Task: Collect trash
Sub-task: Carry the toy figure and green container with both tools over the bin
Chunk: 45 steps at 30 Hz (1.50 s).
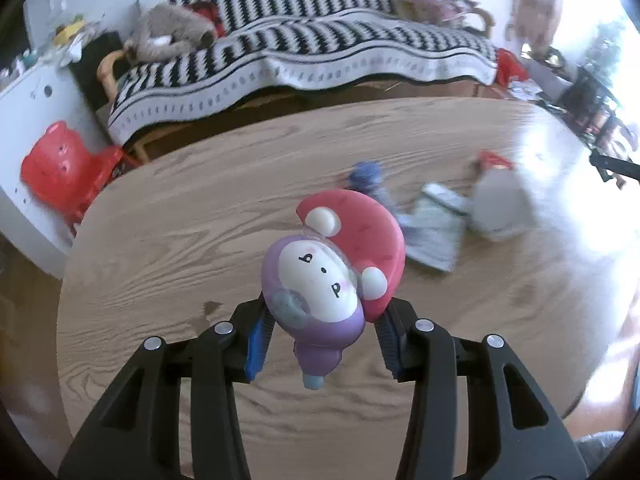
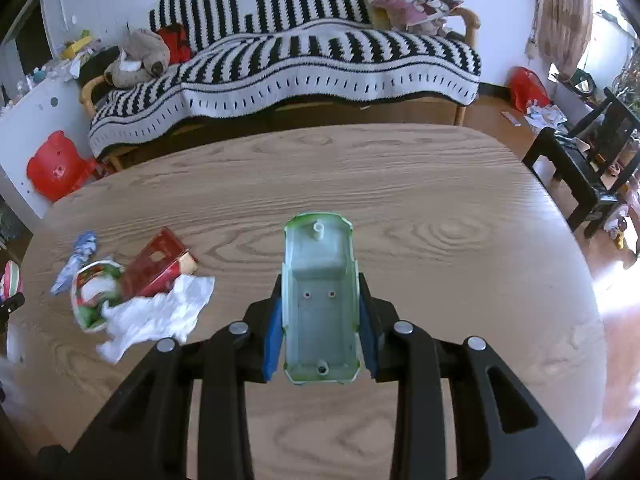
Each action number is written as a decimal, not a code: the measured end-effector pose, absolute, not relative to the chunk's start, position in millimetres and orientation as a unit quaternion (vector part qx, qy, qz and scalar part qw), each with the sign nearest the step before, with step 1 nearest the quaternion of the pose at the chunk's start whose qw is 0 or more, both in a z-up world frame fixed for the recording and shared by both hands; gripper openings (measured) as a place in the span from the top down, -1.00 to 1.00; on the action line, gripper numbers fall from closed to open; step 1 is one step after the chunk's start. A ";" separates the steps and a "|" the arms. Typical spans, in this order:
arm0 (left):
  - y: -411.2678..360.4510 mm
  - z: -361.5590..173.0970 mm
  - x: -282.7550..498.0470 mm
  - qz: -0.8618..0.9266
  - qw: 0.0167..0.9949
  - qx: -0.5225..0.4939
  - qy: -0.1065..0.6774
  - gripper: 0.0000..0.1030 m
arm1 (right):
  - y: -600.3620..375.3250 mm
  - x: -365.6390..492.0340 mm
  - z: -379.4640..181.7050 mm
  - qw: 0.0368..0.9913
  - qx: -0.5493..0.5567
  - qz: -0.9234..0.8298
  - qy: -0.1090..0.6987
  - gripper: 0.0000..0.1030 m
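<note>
Wood-grain table [image 2: 440,184] before a striped sofa [image 2: 320,56]; left fingers [image 1: 280,320] clamp a figurine [image 1: 320,280], right fingers [image 2: 276,332] a green shell [image 2: 319,300]

Left wrist view blurs the table's litter [image 1: 436,232].

Trash pile [image 2: 132,288] on table [image 2: 440,208], sofa [image 2: 288,64] behind

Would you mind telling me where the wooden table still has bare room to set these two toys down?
The wooden table is bare ahead and to the right of the pale green plastic shell, up to its far edge. Its left part is crowded: white crumpled tissue, red carton, blue wrapper.
</note>
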<state>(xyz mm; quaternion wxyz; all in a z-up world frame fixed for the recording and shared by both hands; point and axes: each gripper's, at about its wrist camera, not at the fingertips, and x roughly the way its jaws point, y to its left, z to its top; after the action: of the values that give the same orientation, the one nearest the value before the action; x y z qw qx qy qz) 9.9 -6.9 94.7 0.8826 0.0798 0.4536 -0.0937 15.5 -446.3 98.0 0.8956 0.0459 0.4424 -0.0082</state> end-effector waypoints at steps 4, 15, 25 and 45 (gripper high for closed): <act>-40.9 123.0 -23.7 -0.127 0.889 0.086 0.432 0.13 | -456.6 -29.0 120.2 0.899 0.044 -0.014 0.436 0.37; -215.3 139.4 -137.7 -0.303 0.857 0.089 0.407 0.11 | -487.8 -180.9 143.2 0.900 0.063 -0.035 0.430 0.36; -306.3 55.7 -200.7 -0.365 0.796 0.080 0.476 0.10 | -506.7 -285.5 66.8 0.881 0.104 -0.067 0.456 0.36; -360.9 -83.0 -180.7 -0.315 0.742 0.083 0.586 0.08 | -517.1 -284.4 -96.6 0.801 0.230 -0.058 0.550 0.36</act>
<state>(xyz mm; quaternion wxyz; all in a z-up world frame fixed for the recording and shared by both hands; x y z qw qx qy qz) -180.7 -360.9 -83.0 0.7421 0.0828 0.5857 -0.3153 -284.4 -517.1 -96.6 0.8008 0.2304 0.5498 -0.0581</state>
